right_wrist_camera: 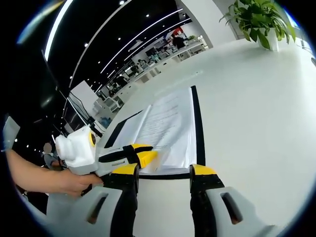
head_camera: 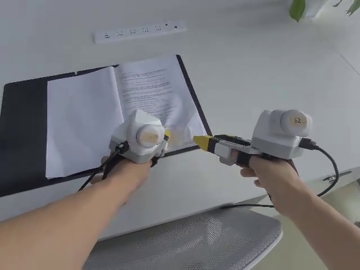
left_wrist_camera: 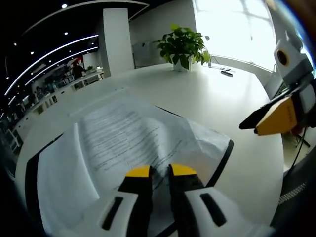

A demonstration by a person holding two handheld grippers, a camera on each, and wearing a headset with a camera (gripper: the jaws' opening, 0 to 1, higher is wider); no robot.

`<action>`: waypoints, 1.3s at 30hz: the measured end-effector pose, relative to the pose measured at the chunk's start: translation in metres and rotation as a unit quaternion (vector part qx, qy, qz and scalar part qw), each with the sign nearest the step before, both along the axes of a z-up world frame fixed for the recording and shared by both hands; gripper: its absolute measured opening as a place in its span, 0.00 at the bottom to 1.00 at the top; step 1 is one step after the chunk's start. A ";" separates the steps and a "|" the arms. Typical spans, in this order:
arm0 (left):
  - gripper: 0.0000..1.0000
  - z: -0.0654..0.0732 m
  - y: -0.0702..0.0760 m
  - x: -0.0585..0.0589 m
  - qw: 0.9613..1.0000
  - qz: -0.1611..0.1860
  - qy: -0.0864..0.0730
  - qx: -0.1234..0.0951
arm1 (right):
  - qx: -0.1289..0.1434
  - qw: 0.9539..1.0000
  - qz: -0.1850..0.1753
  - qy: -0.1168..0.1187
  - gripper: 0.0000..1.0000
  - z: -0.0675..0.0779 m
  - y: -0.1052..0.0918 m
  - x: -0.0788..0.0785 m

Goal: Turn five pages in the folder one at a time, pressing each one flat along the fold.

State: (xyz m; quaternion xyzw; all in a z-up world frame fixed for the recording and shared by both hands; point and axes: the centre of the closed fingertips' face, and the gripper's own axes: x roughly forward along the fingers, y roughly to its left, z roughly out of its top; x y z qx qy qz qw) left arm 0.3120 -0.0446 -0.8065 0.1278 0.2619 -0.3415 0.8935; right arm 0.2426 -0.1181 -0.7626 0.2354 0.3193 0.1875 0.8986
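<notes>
A black folder (head_camera: pixel 22 135) lies open on the white table, with a blank sheet (head_camera: pixel 81 126) on its left and a printed page (head_camera: pixel 152 90) on its right. My left gripper (head_camera: pixel 166 136) is over that page's near right corner, and its jaws are shut on the corner (left_wrist_camera: pixel 160 171), which is lifted and rumpled. In the right gripper view the left gripper (right_wrist_camera: pixel 142 153) pinches the page's (right_wrist_camera: pixel 170 123) edge. My right gripper (head_camera: pixel 201 142) hovers just right of the folder's near corner and points left, with its jaws open (right_wrist_camera: pixel 164 170) and nothing between them.
A white power strip (head_camera: pixel 140 32) lies beyond the folder. A potted plant (left_wrist_camera: pixel 182 47) stands at the far end of the table. A grey mesh chair (head_camera: pixel 191 242) is below the table's near edge. A cable (head_camera: pixel 332 169) trails from the right gripper.
</notes>
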 end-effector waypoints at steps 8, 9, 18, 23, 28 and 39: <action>0.09 0.000 0.002 0.001 1.000 0.006 0.005 -0.003 | -0.007 1.000 0.007 0.012 0.35 -0.013 0.007 0.016; 0.09 0.000 0.002 0.000 1.000 0.007 0.005 -0.003 | -0.006 1.000 0.009 0.012 0.34 -0.013 0.008 0.018; 0.09 -0.001 0.002 -0.001 1.000 0.010 0.007 -0.003 | -0.010 1.000 0.013 0.022 0.24 -0.022 0.011 0.023; 0.09 0.000 0.002 -0.001 1.000 0.013 0.008 -0.006 | -0.001 1.000 -0.004 0.011 0.03 -0.020 0.006 0.028; 0.09 -0.001 0.001 -0.001 1.000 0.013 0.010 -0.005 | 0.005 1.000 -0.011 0.012 0.00 -0.020 0.005 0.031; 0.03 0.000 0.006 -0.004 0.999 0.022 0.025 -0.005 | 0.018 1.000 -0.016 -0.009 0.00 -0.005 0.013 0.033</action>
